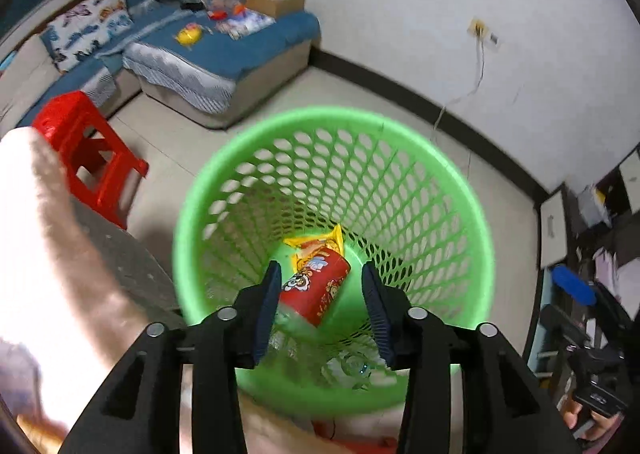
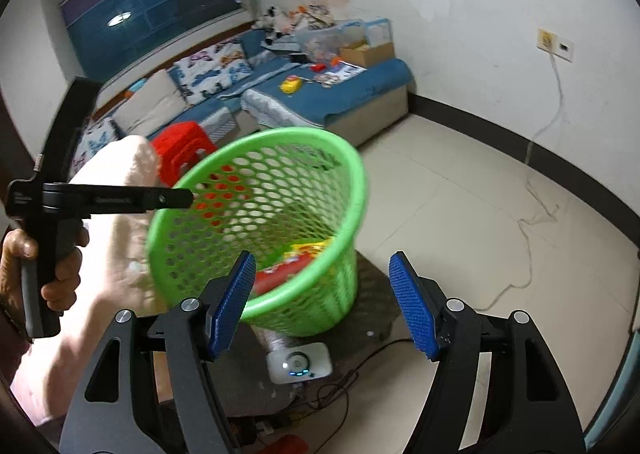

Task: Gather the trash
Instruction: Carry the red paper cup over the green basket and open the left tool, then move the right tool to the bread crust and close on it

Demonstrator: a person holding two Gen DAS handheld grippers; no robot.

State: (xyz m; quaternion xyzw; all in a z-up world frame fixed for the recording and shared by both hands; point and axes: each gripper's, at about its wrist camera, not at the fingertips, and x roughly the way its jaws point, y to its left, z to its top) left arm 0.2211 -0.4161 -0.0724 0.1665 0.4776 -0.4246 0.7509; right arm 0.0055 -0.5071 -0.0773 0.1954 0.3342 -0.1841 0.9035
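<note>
1. While we look down into the green basket (image 1: pixel 328 133), we see trash already lying at its bottom, in the lower middle of the frame.
2. We see a red can (image 1: pixel 316 294) with cartoon pictures there, lying on its side, and a yellow wrapper (image 1: pixel 316 244) tucked just behind it.
3. Our left gripper (image 1: pixel 320 294) hangs over the basket with its fingers partly apart, and nothing is between them. We think it let its trash fall in.
4. Our right gripper (image 2: pixel 324 294) is in the lower part of its own view. Its blue fingers (image 2: pixel 232 302) stand wide and hold nothing.
5. So some trash is in. We cannot tell how much more is left, but a small white box (image 2: pixel 300 364) and some bits lie below the basket.
6. Our basket looks light and full of holes, and a bit blurry.
</note>
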